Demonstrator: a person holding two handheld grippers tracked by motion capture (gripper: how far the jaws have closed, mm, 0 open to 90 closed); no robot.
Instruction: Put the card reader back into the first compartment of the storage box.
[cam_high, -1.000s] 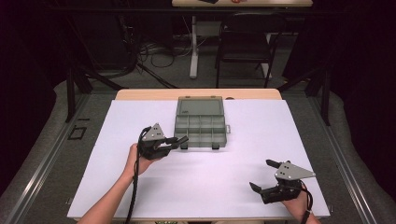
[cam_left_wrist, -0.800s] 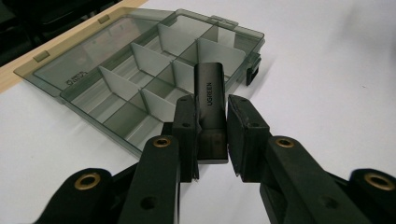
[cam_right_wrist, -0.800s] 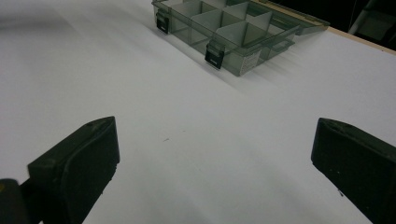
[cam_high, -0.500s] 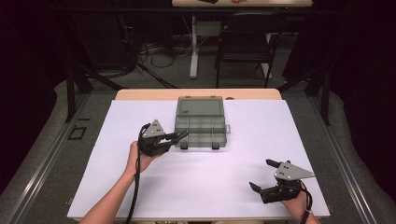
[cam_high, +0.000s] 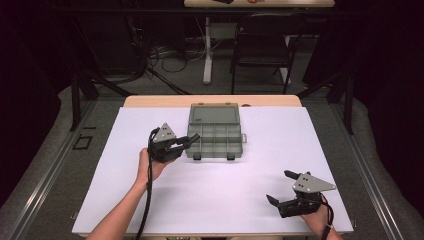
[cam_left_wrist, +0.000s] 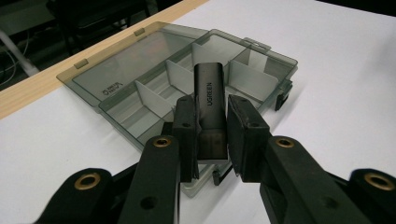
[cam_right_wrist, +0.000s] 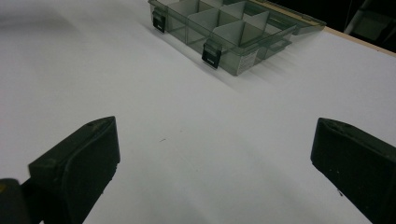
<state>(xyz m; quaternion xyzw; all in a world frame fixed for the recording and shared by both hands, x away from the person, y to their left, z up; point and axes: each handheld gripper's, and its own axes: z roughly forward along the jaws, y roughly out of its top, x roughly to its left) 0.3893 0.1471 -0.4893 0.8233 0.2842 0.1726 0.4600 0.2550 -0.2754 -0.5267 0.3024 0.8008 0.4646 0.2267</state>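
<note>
A dark adapter (cam_left_wrist: 209, 100) marked UGREEN sits pinched in the left claw (cam_high: 186, 140), poised over the open organizer box (cam_high: 215, 131) at its 9 o'clock edge. The box lies toward 12 o'clock on the white surface (cam_high: 225, 195). Toward 5 o'clock, well apart, the right claw (cam_high: 278, 188) gapes wide over bare surface.

The lower end of the dark UGREEN adapter (cam_left_wrist: 209, 100) is hidden between the left gripper (cam_left_wrist: 211, 135) pads. Beneath that gripper, the organizer box (cam_left_wrist: 140, 88) near wall is covered. The right gripper (cam_right_wrist: 212, 158) jaws run off the frame's bottom.
</note>
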